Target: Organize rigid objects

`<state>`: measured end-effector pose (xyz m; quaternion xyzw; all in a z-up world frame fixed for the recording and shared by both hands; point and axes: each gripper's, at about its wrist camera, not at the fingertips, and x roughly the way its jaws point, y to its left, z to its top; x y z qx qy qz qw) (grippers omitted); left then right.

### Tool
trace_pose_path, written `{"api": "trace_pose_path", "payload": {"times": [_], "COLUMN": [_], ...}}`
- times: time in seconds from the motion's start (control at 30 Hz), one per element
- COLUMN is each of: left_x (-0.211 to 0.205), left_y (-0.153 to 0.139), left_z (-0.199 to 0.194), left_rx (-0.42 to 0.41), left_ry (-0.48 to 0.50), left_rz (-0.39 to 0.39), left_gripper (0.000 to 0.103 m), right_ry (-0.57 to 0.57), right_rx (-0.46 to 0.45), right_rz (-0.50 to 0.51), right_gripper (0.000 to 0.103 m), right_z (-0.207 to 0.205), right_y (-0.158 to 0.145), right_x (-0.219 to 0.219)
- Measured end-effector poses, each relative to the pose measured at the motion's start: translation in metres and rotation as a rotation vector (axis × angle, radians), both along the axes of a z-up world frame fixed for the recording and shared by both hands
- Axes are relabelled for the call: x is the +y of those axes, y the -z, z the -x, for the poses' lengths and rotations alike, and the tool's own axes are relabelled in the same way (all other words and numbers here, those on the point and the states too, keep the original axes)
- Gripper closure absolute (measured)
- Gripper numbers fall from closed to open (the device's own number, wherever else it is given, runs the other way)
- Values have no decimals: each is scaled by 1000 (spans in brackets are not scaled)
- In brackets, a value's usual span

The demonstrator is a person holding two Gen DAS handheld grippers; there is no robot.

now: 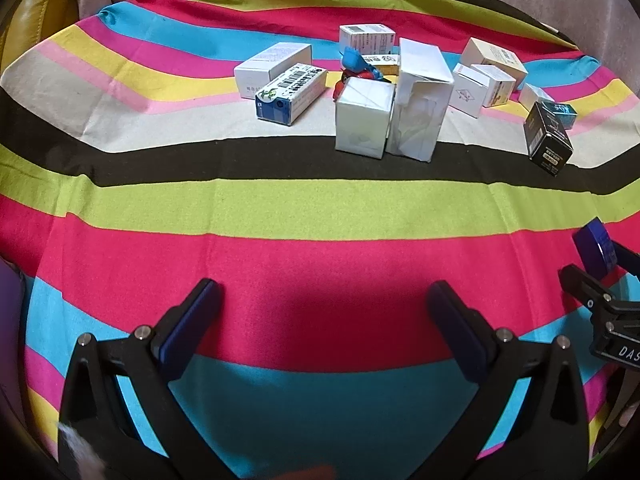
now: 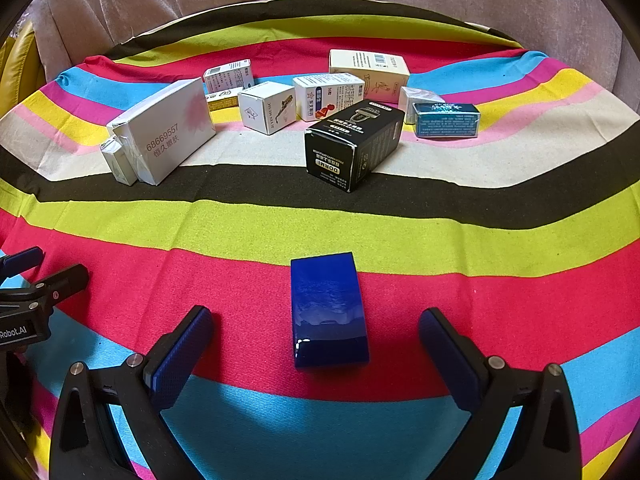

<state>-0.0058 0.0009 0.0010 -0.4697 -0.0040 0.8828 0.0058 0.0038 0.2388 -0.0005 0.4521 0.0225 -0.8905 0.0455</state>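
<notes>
The blue box (image 2: 329, 308) lay flat on the red stripe of the striped cloth (image 2: 280, 236), alone and near the front edge of the worktop, well apart from the cluster of cartons further back. It sat squarely between the fingers of the right tongs (image 2: 316, 344), which stood wide apart and touched nothing. To my eye it was either freshly set down or about to be picked up; I could not tell which. If it was to be lifted, the tongs needed only to ease forward and close on its long sides. The left tongs (image 1: 324, 316) hung low over bare cloth just beside the right, equally wide apart and empty. Behind, the black carton (image 2: 352, 140) and the white cartons (image 1: 364, 118) remained jumbled, unsorted.
</notes>
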Motion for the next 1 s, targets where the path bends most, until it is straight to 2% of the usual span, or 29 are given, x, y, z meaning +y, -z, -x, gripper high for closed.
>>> {"api": "trace_pose_path", "payload": {"times": [0.2,0.47,0.67,0.77,0.87,1.0], "left_x": [0,0,0,0,0,-1], "left_y": [0,0,0,0,-1,-1], "left_z": [0,-6,-5,-4,-4,-5], "left_rx": [-8,7,8,7,7,7], "left_ry": [8,18,16,17,18,18], "left_rz": [1,1,0,0,0,-1], "left_gripper": [0,0,0,0,0,0], "right_ry": [-51,-50,-74,15,135,198], "right_rx": [0,-8,-67,-94,-70,-16], "right_rz": [12,2,1,70,165,108], "right_gripper": [0,0,0,0,0,0], "right_z": [3,5,11,19,37,72], "right_y": [-1,1,-1,-5,-15,-25], "right_x": [3,1,3,12,24,19]}}
